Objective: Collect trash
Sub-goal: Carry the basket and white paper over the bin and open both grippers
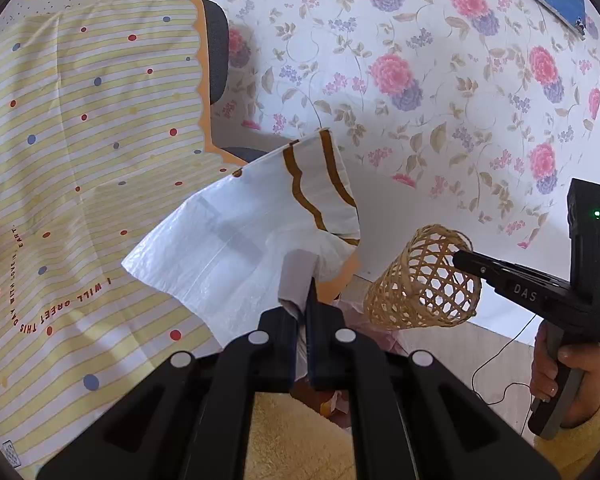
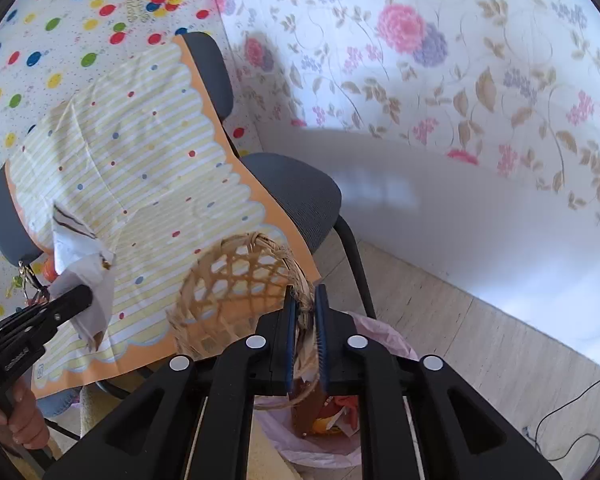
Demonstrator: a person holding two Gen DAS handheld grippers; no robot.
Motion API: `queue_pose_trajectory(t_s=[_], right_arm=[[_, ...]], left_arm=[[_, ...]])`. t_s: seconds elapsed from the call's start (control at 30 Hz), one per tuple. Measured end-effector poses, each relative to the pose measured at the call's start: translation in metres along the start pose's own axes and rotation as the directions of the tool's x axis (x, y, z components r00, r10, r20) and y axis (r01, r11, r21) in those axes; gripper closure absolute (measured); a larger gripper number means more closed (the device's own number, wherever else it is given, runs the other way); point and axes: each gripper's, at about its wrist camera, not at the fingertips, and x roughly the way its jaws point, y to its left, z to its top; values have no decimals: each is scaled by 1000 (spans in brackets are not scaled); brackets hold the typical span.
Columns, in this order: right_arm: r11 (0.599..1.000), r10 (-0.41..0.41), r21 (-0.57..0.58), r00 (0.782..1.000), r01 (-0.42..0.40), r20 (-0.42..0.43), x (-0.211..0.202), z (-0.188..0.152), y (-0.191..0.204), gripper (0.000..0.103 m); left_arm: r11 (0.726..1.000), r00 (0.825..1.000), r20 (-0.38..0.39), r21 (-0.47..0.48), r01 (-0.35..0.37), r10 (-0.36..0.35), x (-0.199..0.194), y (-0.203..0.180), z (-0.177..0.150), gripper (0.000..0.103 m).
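Left gripper (image 1: pixel 306 300) clamped tight on crumpled white wrapper with brown stripes (image 1: pixel 256 224); right gripper (image 2: pixel 305 308) pinched on woven bamboo basket's rim (image 2: pixel 236 276), pink-lined trash bin (image 2: pixel 384 332) just below.

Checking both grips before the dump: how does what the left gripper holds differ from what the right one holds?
The left gripper is shut on a white crumpled plastic wrapper with brown wavy stripes; the right gripper is shut on a woven open-lattice bamboo basket. The wrapper is thin, creased sheet; the basket is a rigid cone-like shell. The wrapper is pinched at one corner, the basket by its rim. Both are held aloft near the pink-lined trash bin.
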Motion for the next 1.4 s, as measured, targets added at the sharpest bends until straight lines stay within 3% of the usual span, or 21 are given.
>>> queue_pose_trajectory(t_s=[0.13,0.53,0.9,1.03,1.17,1.23,1.33,1.4], right_arm=[[1000,25,4,999,-25,-47,17,0,-2,66],[1000,20,-13,999,-19,25,2,7,1,65],[1000,5,2,997,-6,79,-22,6,-17,64],[1000,-9,21,997,7,80,-24,5,-29,64],[999,-14,35,997,12,76,-23,3,-37,64],[999,-15,40,997,12,71,-22,2,-40,64],[999,-14,43,998,11,66,-21,0,-40,64],[999,-13,37,998,11,64,-22,-1,-38,64]], left_arm=[[1000,1000,-13,-11,-5,5,4,4,2,102],[997,994,-87,39,70,-66,24,-18,-10,102],[976,964,-197,97,198,-176,61,-63,-29,101],[967,946,-250,99,236,-206,78,-72,-33,89],[960,923,-314,100,263,-221,98,-76,-43,70],[959,916,-337,103,264,-216,104,-77,-49,69],[962,919,-339,107,252,-203,103,-74,-51,67],[966,935,-304,119,229,-184,93,-69,-46,65]])
